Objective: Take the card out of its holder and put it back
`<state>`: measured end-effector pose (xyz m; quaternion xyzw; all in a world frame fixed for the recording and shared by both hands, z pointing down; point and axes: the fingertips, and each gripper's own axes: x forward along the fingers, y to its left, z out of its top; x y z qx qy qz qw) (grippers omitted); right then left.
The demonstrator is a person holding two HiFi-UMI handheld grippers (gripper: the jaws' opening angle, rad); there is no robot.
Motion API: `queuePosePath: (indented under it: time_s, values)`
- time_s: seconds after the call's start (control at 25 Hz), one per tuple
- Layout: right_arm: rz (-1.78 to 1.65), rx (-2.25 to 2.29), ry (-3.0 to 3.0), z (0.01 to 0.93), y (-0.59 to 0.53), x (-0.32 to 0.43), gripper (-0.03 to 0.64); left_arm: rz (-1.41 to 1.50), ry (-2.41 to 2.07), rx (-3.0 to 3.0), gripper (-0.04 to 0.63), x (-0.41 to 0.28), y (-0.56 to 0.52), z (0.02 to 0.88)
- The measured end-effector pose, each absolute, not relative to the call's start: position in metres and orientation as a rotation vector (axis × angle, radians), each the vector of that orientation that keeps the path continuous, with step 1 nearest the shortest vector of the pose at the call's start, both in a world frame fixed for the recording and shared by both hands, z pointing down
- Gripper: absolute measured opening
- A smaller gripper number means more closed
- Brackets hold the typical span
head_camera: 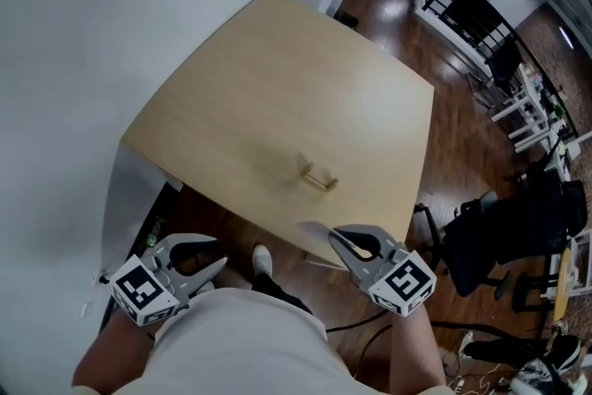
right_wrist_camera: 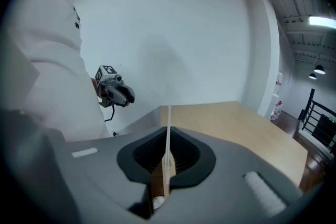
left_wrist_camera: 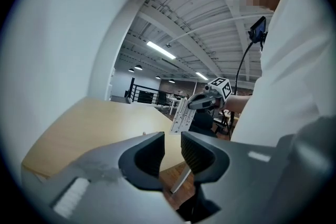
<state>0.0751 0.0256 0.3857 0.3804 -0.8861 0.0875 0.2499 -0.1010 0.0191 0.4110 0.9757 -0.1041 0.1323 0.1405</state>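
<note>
Pinching a thin, flat white card [right_wrist_camera: 168,122], the right claw [right_wrist_camera: 167,160] is clamped on its edge. The left claw [left_wrist_camera: 172,153] stands spread, empty.

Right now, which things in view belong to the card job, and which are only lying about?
For the job: card, clamped in the shut right gripper; wooden holder, empty, on the table; left gripper, open and empty.
Lying about: office chair; black railing; floor cable.

A light wooden table [head_camera: 277,88] stands by a white wall [head_camera: 92,14] on dark floorboards [head_camera: 458,139].
</note>
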Motion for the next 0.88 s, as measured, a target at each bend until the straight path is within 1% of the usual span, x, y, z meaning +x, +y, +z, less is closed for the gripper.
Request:
queuePosePath:
  time_s: [0.48, 0.88]
  values:
    - [0.261, 0.949, -2.424, 0.423, -0.078, 0.162, 0.02, 0.397, -0.447, 2.767, 0.104, -0.037, -0.034, 0.415]
    - [0.308, 0.857, -2.415, 0.464, -0.13, 0.189, 0.02, 0.412, -0.571, 2.704, 0.104, -0.019, -0.058, 0.419]
